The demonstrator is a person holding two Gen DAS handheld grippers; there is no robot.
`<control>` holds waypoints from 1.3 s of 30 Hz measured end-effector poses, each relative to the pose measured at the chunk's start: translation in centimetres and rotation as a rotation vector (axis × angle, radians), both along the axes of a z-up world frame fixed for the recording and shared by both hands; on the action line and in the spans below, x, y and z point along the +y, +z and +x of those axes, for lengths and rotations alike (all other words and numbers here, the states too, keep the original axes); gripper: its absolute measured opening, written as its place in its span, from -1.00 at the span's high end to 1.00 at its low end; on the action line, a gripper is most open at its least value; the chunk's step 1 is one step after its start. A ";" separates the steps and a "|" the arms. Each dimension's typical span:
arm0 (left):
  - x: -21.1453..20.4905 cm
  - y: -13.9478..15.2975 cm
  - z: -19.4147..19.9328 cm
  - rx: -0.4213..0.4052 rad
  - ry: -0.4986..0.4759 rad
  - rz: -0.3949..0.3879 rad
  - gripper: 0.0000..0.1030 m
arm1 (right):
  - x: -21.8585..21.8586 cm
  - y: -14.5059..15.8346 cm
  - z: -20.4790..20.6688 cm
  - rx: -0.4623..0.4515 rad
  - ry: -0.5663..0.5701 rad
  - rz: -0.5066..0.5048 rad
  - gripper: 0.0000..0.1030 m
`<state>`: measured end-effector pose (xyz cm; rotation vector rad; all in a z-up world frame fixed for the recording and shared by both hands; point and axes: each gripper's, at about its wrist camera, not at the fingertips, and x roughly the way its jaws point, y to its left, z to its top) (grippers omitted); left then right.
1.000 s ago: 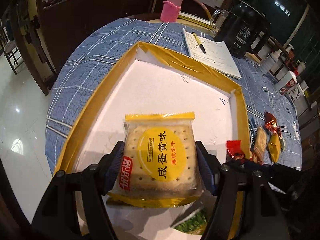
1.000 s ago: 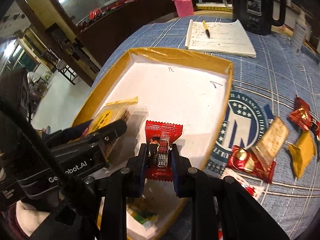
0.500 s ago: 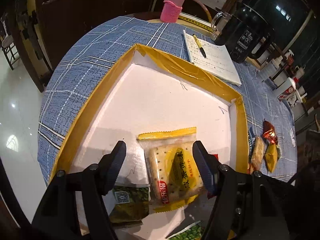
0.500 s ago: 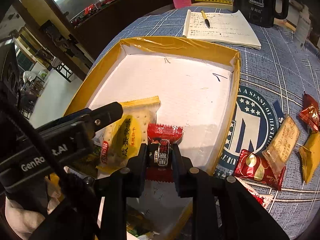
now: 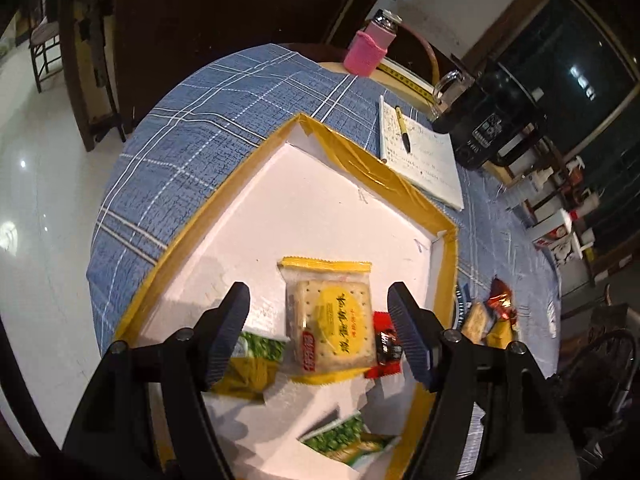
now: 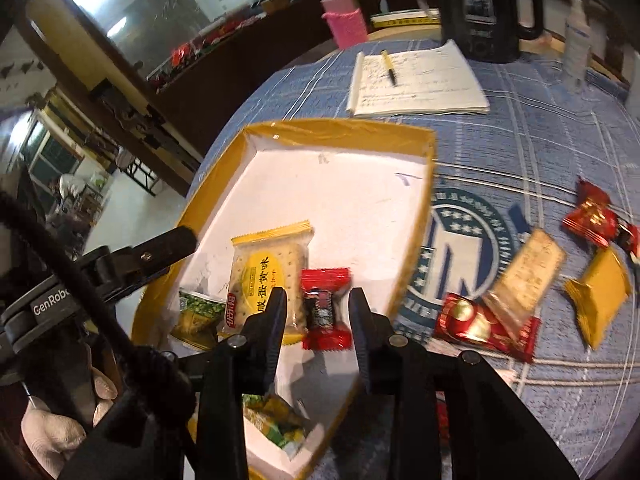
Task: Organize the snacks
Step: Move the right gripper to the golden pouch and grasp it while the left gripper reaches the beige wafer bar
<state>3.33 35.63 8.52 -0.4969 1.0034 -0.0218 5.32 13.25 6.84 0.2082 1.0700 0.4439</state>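
On the desk [image 5: 208, 128], covered with a blue checked cloth, we see a tray [image 5: 400, 184] with yellow taped walls and a white floor. Near its 6 o'clock part lies a cracker pack [image 5: 332, 320], flat on the floor, with a red candy [image 5: 386, 346] just beside it at 3 o'clock. A green pea bag [image 5: 256, 350] lies at 9 o'clock of the pack, and a second pea bag [image 5: 348, 440] lies closer to the tray's 6 o'clock edge.

Our left tool [image 5: 318, 334] hangs above the pack with its jaws wide apart; its fingers [image 5: 228, 334] stand clear of the pack on both sides, and nothing is held. Our right tool [image 6: 318, 328] has just been opening its jaws. The candy [image 6: 325, 310] lies between them on the tray floor, and the pads do not press on it. In the right view the cracker pack [image 6: 268, 276] is at 9 o'clock of the candy and partly touching it, and the left tool [image 6: 160, 250] reaches in from 9 o'clock.

Outside the tray, at 3 o'clock, more snacks lie on the cloth: a red foil pack [image 6: 480, 326], a pale cracker [image 6: 528, 276] resting partly on it, a yellow pack [image 6: 600, 294] and another red candy [image 6: 592, 220]. At 12 o'clock of the tray we see a notebook [image 6: 420, 84] with a pen [image 6: 388, 68] on it, a black jug [image 6: 484, 4] and a pink bottle [image 6: 344, 20].
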 end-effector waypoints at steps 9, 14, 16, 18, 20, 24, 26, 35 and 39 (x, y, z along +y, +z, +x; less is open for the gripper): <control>-4.3 1.3 -1.2 -0.012 -0.062 -0.038 -0.43 | -7.0 -0.3 -1.5 0.034 -0.128 0.050 0.38; -7.7 1.5 -1.4 -0.012 -0.126 -0.038 -0.44 | -13.4 -1.4 -2.1 0.075 -0.259 0.071 0.38; -8.7 1.5 -1.6 -0.008 -0.142 -0.040 -0.44 | -15.8 -1.9 -2.2 0.093 -0.318 0.079 0.38; -9.9 1.3 -1.7 -0.002 -0.163 -0.039 -0.44 | -17.8 -2.3 -2.3 0.106 -0.365 0.087 0.38; -11.0 1.2 -1.7 0.003 -0.181 -0.037 -0.45 | -19.6 -2.6 -2.3 0.118 -0.405 0.097 0.36; -12.8 1.0 -1.9 0.013 -0.212 -0.027 -0.45 | -21.5 -3.0 -2.3 0.131 -0.447 0.112 0.25; -13.4 0.9 -2.0 0.017 -0.223 -0.020 -0.45 | -21.9 -3.3 -2.0 0.142 -0.454 0.122 0.18; -15.4 1.1 -2.6 0.003 -0.280 0.035 -0.45 | -22.1 -4.8 1.7 0.210 -0.486 0.163 -0.05; -16.2 1.0 -2.7 -0.006 -0.314 0.070 -0.45 | -21.0 -5.4 3.3 0.222 -0.489 0.121 -0.09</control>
